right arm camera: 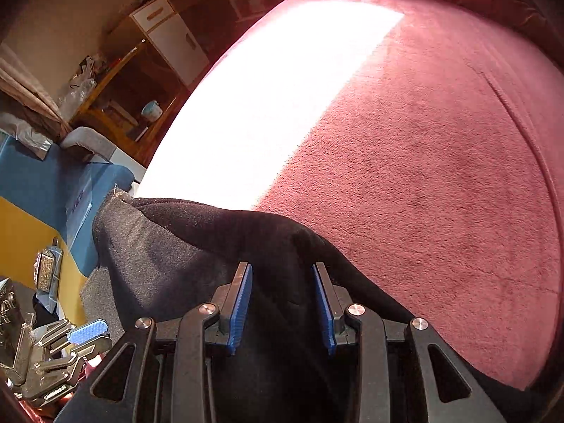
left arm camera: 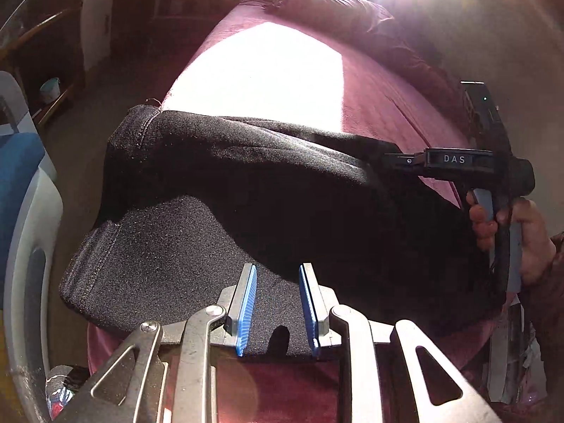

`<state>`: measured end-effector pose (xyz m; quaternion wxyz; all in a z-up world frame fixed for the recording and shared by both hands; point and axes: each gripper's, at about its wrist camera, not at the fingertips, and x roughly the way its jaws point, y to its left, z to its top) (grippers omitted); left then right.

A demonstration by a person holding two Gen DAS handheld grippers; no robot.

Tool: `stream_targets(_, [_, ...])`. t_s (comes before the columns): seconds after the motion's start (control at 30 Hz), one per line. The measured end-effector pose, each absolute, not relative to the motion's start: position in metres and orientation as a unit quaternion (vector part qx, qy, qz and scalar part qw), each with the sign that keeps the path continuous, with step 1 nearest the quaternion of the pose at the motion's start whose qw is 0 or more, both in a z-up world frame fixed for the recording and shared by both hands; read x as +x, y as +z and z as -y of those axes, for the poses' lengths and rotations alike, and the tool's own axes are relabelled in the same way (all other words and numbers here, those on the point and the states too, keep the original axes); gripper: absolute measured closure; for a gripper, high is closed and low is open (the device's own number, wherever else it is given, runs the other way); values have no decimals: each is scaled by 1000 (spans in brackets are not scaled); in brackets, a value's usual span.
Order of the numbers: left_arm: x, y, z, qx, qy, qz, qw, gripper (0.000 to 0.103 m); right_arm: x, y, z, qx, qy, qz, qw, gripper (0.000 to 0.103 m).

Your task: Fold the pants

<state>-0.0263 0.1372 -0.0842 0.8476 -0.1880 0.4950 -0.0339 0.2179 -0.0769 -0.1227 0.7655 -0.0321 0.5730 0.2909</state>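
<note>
Black pants (left arm camera: 246,183) lie folded on a maroon bed cover (left arm camera: 370,98), with a stitched hem end at the near left. My left gripper (left arm camera: 277,268) hovers over their near edge, its blue pads apart and nothing pinched between them. At the right a hand (left arm camera: 528,246) holds the black right gripper (left arm camera: 387,158), whose tip is at the pants' far right edge. In the right wrist view the right gripper (right arm camera: 282,266) stands open over the dark pants (right arm camera: 183,246), pad faces bare. The left gripper (right arm camera: 91,338) shows at the lower left there.
A glaring sun patch (right arm camera: 253,105) crosses the maroon cover (right arm camera: 423,176). A maroon pillow (left arm camera: 335,10) lies at the far end. Left of the bed stand a white cabinet (right arm camera: 176,38), a wooden shelf with a pale blue cup (right arm camera: 152,110), and blue and yellow items (right arm camera: 35,183).
</note>
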Motion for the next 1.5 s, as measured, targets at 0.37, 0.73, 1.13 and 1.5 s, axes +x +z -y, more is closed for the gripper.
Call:
stream_targets(0.37, [-39,-115,-165,-239,-4,-538,808,83,233,-143,71,-24,240,-553,797,93])
stream_targets(0.73, [-51,-75,-155,-220,-4,-503,836,81,229,-68,182,-67,120,-474,869,45])
stream_targets(1.13, [-23,-74,-104,-198,-35,-516,833,81,276,-130,328,-63,-36,-568,820,68])
stream_targets(1.5, [-25,-70,-79,-179,-67,-518,834,81,238,-39,422,103,-10,-470,877,97])
